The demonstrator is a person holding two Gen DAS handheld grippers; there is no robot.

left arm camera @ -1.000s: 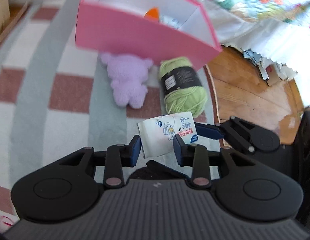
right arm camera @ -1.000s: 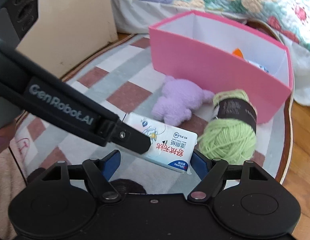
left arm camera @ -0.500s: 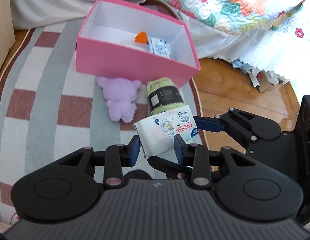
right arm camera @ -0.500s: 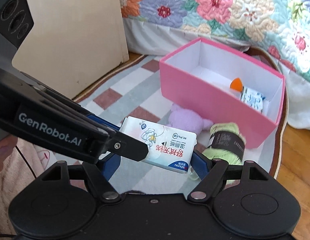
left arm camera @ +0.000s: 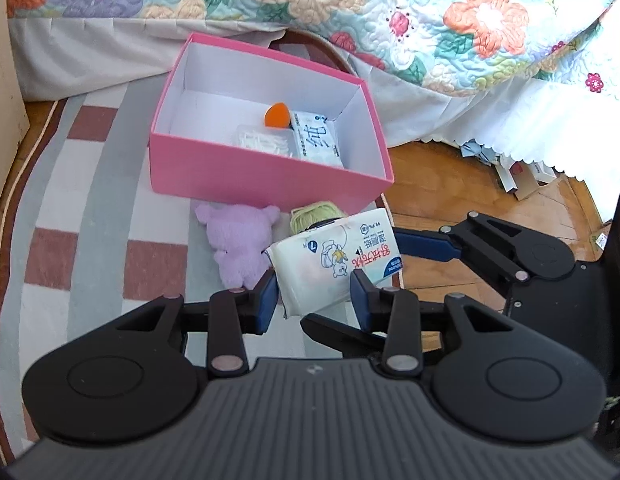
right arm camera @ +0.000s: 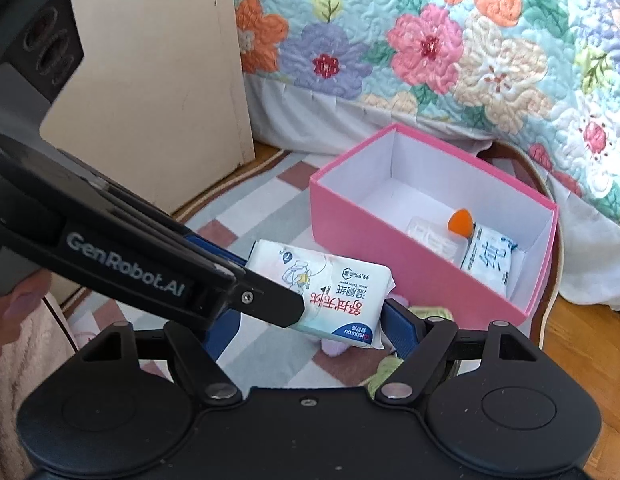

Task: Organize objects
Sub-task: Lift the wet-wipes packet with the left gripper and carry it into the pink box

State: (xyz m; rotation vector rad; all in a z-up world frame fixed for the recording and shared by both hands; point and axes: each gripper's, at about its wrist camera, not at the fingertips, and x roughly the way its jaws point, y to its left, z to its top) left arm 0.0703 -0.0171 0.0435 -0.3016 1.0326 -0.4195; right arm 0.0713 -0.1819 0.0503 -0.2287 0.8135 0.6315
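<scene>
Both grippers hold one white wet-wipe pack [left arm camera: 334, 260], raised above the rug in front of the pink box [left arm camera: 246, 176]. My left gripper [left arm camera: 314, 296] is shut on its near end. My right gripper [right arm camera: 310, 320] is shut on its long sides, and its fingers [left arm camera: 422, 244] reach in from the right in the left wrist view. The pack also shows in the right wrist view [right arm camera: 330, 292]. The box [right arm camera: 390, 256] holds an orange-capped item [left arm camera: 276, 115], a wipe pack [left arm camera: 314, 140] and a clear packet. A purple plush [left arm camera: 238, 240] and green yarn [left arm camera: 314, 216] lie on the rug, partly hidden.
The striped rug [left arm camera: 90, 200] lies beside a bed with a floral quilt [left arm camera: 350, 12]. Wooden floor [left arm camera: 490, 200] with paper scraps is to the right. A beige cabinet [right arm camera: 150, 100] stands at the left.
Both grippers have risen with the wipe pack held between them. The box, plush and yarn now look smaller and lower, and the inside of the box has come into view.
</scene>
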